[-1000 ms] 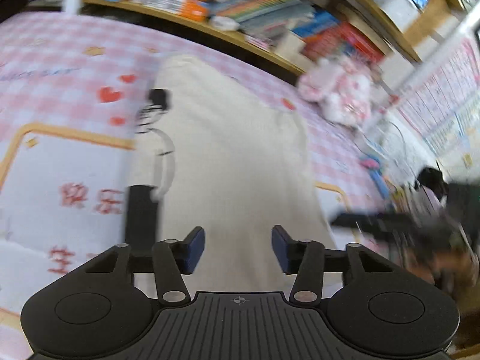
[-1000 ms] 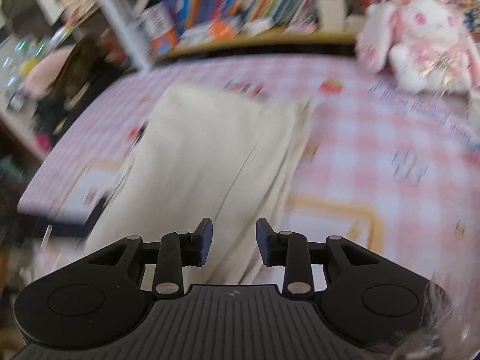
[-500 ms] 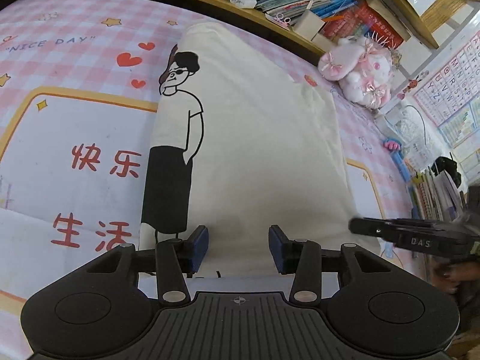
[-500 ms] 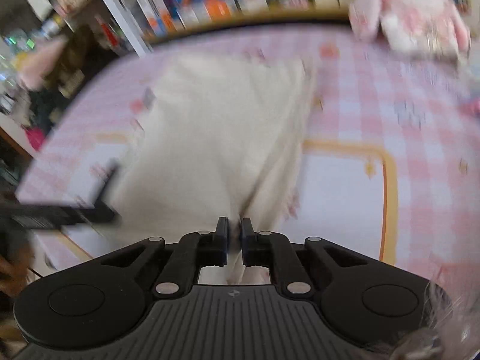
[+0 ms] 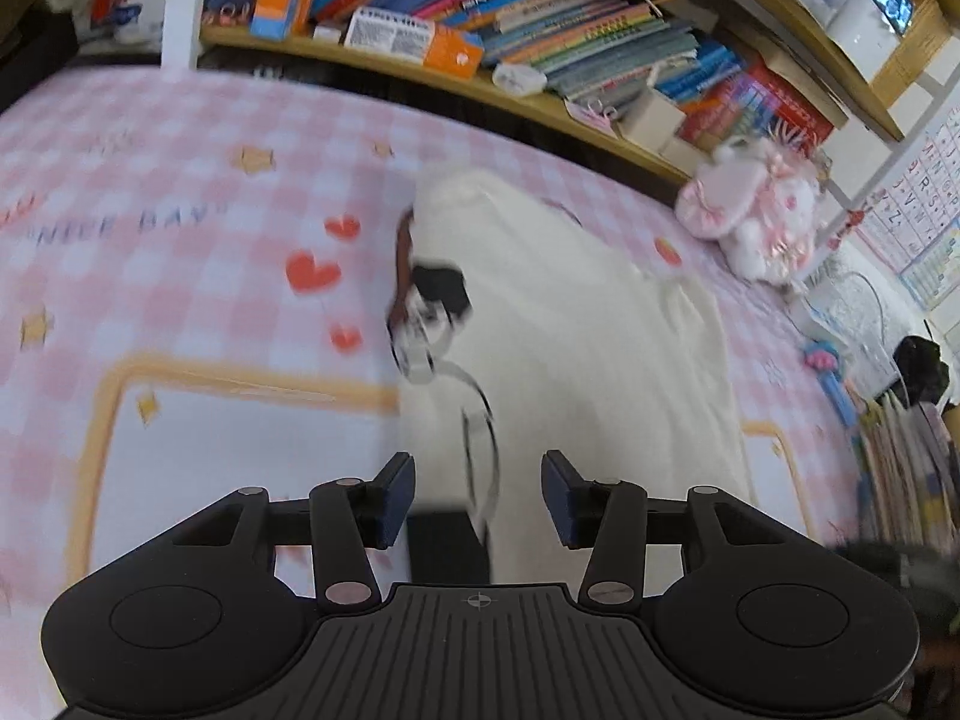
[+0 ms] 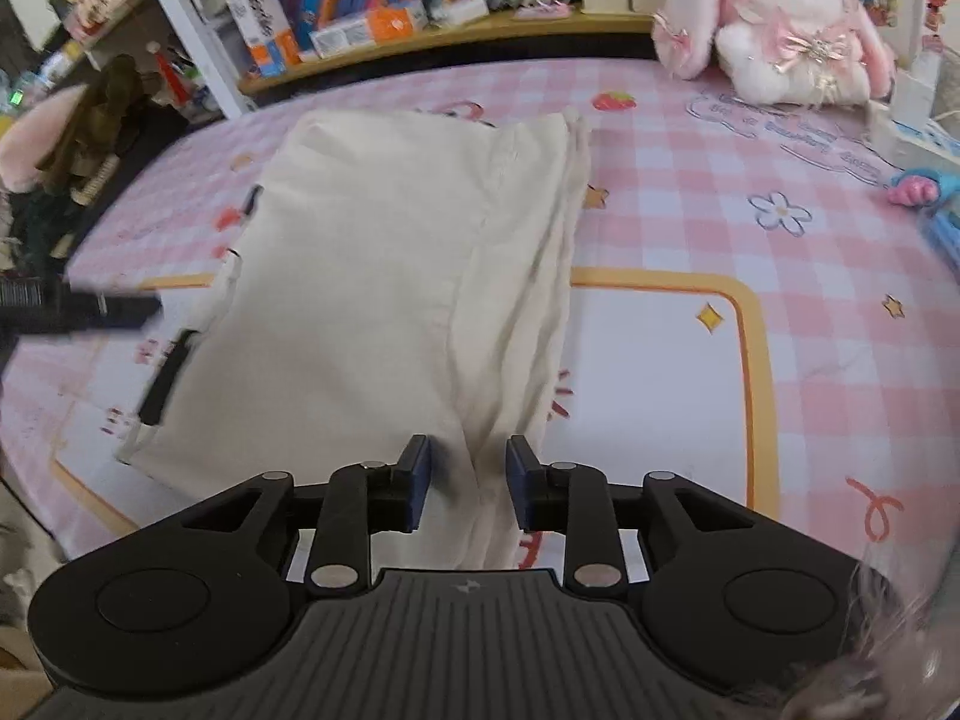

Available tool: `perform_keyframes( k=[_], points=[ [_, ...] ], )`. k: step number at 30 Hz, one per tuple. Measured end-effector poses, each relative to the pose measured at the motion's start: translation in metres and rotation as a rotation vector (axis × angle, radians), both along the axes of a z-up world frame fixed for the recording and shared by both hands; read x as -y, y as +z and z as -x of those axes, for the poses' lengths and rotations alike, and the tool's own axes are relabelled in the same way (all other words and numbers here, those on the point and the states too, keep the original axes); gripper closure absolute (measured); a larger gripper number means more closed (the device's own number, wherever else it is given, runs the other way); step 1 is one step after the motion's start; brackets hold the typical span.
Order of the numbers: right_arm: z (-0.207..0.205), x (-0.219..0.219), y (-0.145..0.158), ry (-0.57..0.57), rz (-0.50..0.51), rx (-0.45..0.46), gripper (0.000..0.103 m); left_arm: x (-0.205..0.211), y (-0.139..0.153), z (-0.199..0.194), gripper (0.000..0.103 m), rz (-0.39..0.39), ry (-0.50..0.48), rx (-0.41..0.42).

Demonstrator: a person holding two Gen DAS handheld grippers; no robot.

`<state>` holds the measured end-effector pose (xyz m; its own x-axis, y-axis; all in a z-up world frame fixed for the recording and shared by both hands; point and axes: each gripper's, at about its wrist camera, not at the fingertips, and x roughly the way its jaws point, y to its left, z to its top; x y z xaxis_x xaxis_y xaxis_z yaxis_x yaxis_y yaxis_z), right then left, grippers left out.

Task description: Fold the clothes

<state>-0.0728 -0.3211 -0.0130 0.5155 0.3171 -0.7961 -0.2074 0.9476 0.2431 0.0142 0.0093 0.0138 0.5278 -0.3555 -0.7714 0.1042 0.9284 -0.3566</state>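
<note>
A cream T-shirt (image 5: 588, 348) (image 6: 390, 276) lies folded lengthwise on the pink checked tablecloth (image 6: 690, 180). A cartoon figure print (image 5: 438, 300) shows along its left edge. My left gripper (image 5: 477, 498) hovers over that left edge near the printed black trousers. Its jaws are opening and the pads grip nothing. My right gripper (image 6: 468, 486) sits over the shirt's near right corner, where the layered fold runs between its fingers. Those jaws are opening too, and the pads stand clear of the cloth. In the right wrist view the left gripper (image 6: 78, 306) is a dark blur at the left.
A pink and white plush rabbit (image 6: 774, 30) (image 5: 756, 216) sits at the table's far right. A low shelf of books (image 5: 480, 18) runs along the far edge. A small pink and blue toy (image 6: 918, 186) lies at the right edge.
The right gripper closed on the shirt's near right fold and has since parted its jaws. The left gripper has slid forward along the printed left edge, its jaws a little wider.
</note>
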Motion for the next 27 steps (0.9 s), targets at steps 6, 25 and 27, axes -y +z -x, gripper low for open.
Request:
perform_keyframes(
  k=[6,25,27],
  points=[
    [0.004,-0.002,-0.006,-0.121,0.013,-0.016,0.07,-0.017,-0.012,-0.048,0.052,-0.002,0.042,0.001],
    [0.006,-0.015,-0.005,-0.27,0.074,-0.036,0.061,-0.042,-0.065,-0.176,0.053,0.375,-0.084,-0.11],
    [0.006,-0.016,-0.005,-0.28,0.075,-0.041,0.061,-0.042,-0.069,-0.182,0.055,0.414,-0.089,-0.113]
  ],
)
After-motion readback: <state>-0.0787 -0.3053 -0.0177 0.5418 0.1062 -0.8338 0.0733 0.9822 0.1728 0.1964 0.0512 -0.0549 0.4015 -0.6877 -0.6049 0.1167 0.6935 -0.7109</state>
